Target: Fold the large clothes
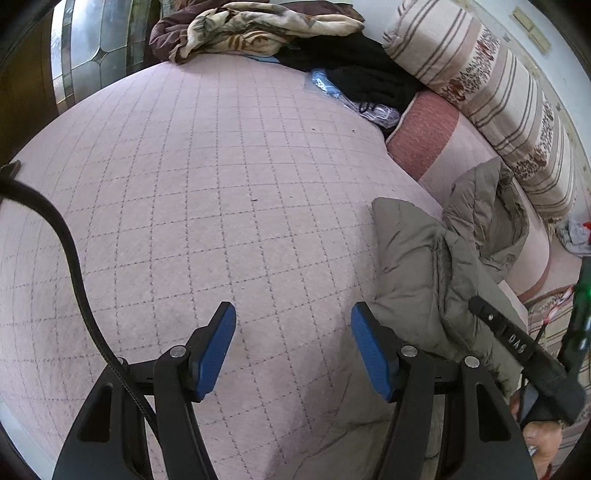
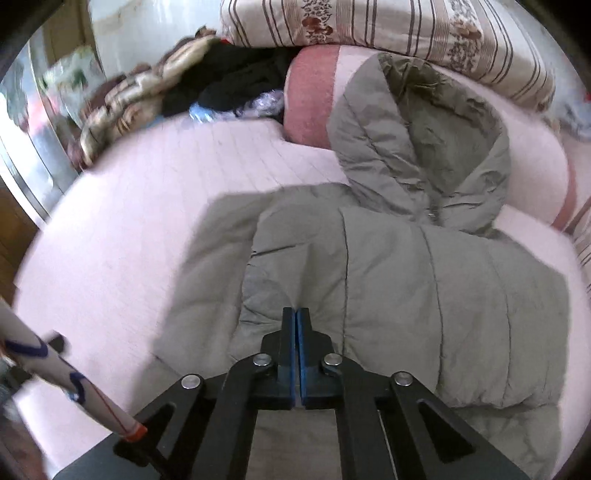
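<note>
A grey-green padded hooded jacket [image 2: 424,280] lies on the pink quilted bed [image 1: 192,192], folded in on itself, hood [image 2: 436,147] toward the pillows. It also shows at the right of the left wrist view [image 1: 436,273]. My left gripper [image 1: 293,325] is open and empty above the bare bed, just left of the jacket's edge. My right gripper [image 2: 296,314] has its jaws closed together over the jacket's near part; whether fabric is pinched between them I cannot tell. The right gripper's body [image 1: 517,350] shows in the left wrist view.
A striped floral pillow [image 1: 491,96] and a red-pink bolster [image 1: 424,129] lie along the bed's right side. A heap of brown blanket [image 1: 255,29] and black clothes [image 1: 358,70] sits at the far end. A black cable [image 1: 70,266] hangs at left.
</note>
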Demonstrator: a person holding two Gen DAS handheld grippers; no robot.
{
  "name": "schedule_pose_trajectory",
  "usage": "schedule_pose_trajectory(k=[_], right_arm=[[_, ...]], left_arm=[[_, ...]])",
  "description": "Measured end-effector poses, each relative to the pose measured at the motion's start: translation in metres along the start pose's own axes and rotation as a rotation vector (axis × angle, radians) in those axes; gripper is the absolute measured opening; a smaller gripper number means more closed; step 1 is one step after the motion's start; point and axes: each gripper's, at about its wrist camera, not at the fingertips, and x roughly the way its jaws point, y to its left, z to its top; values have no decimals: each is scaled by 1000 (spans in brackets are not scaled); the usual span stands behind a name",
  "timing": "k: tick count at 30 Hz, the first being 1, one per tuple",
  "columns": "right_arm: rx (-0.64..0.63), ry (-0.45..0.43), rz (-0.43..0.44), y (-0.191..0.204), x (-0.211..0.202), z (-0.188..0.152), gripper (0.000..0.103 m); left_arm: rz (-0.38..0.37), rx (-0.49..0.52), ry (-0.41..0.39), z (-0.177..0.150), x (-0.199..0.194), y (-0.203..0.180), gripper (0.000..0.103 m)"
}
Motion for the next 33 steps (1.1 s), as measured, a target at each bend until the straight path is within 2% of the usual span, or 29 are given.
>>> schedule_pose_trajectory(k=[7, 13, 17, 18, 19, 21, 25, 28, 30, 33], right_arm=[[13, 38, 84, 34, 26, 10, 1], [77, 89, 122, 25, 64, 4, 2], [70, 76, 117, 21, 56, 6, 4], [82, 74, 120, 18, 48, 7, 11], [97, 64, 131, 12, 37, 6, 30], [115, 21, 132, -2, 16, 1, 54], [105, 13, 46, -41, -12, -21, 55], [127, 17, -46, -87, -28, -47, 55], [187, 27, -119, -127, -38, -70, 55], [292, 69, -163, -176, -46, -99, 55]], left_arm=[[10, 2, 4, 2, 4, 1, 64], [24, 19, 12, 3, 10, -5, 64], [48, 52, 31, 0, 18, -13, 64], [51, 63, 39, -2, 20, -15, 64], [54, 76, 44, -3, 21, -17, 64], [62, 100, 45, -7, 21, -21, 64], [61, 132, 47, -13, 21, -26, 64], [58, 160, 68, -18, 24, -30, 64], [71, 205, 84, -24, 27, -36, 64], [107, 278, 114, -35, 35, -46, 64]])
